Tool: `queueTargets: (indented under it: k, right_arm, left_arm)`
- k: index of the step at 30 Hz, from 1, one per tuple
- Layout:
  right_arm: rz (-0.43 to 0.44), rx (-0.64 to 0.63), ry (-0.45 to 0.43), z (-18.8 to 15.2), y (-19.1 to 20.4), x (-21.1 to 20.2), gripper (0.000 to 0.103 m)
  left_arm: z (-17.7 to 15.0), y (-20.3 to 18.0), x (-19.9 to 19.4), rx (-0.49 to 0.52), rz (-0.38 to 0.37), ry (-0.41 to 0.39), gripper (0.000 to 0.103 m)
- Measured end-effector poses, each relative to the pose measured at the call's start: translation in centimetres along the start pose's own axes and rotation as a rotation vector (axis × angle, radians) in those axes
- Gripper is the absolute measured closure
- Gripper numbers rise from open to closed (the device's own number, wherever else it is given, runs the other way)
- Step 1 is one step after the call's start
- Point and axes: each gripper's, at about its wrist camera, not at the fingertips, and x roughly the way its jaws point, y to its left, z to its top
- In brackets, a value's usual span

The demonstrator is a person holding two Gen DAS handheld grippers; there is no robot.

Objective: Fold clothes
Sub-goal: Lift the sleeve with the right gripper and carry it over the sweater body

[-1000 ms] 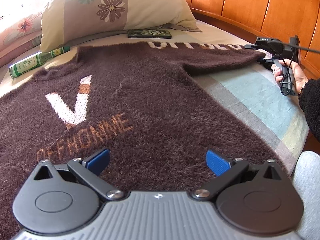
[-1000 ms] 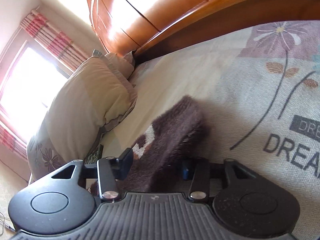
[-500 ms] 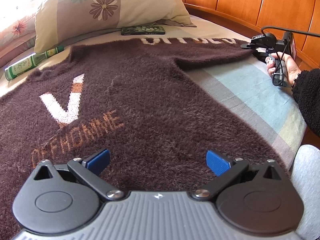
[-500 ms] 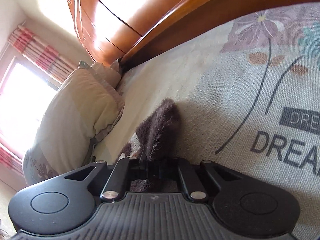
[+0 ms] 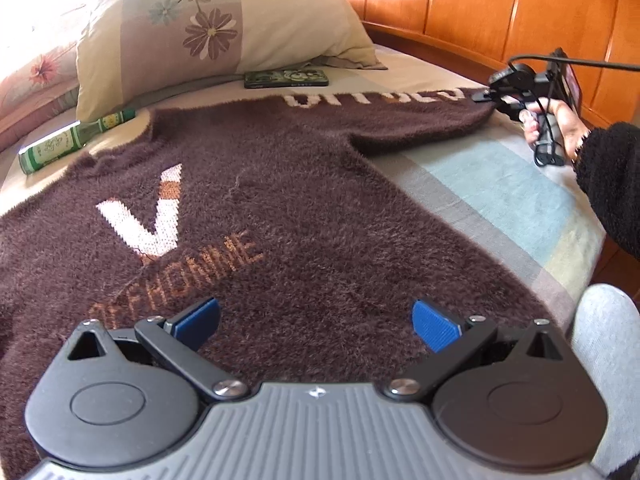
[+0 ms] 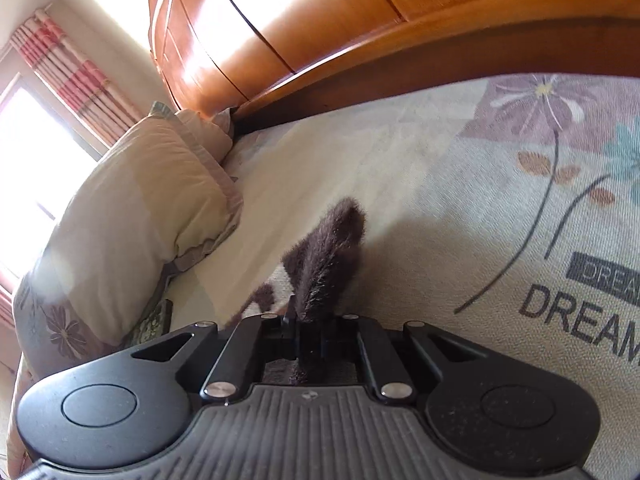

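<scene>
One brown fuzzy sweater lies flat across the bed; the right gripper, jaws pressed together, pinches its sleeve cuff near the headboard edge, while the left gripper hovers over the hem with fingers spread. To fold well, carry the sleeve low across the chest. Also visible: two pillows, one green bottle, one phone.
</scene>
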Motion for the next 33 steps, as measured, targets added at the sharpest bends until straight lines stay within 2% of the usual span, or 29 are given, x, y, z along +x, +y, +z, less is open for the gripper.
queueTargets:
  k: [6,11,16,33]
  right_arm:
    - [0.020,-0.081,-0.008,0.5,3.7,-1.9,0.093]
    - [0.046,-0.164,-0.007,0.0,7.6,-3.1,0.093]
    - [0.073,-0.249,0.010,-1.1,11.3,-3.9,0.093]
    - [0.138,-0.409,0.050,-3.7,19.8,-5.5,0.093]
  left_arm:
    - [-0.6,0.9,-2.1,0.009,-0.017,-0.017,0.001]
    - [-0.9,1.8,-3.8,-0.005,0.009,-0.031,0.001]
    - [-1.1,2.6,-5.6,-0.018,-0.022,-0.062,0.001]
    - [-2.0,4.6,-8.1,-0.061,-0.061,-0.126,0.001]
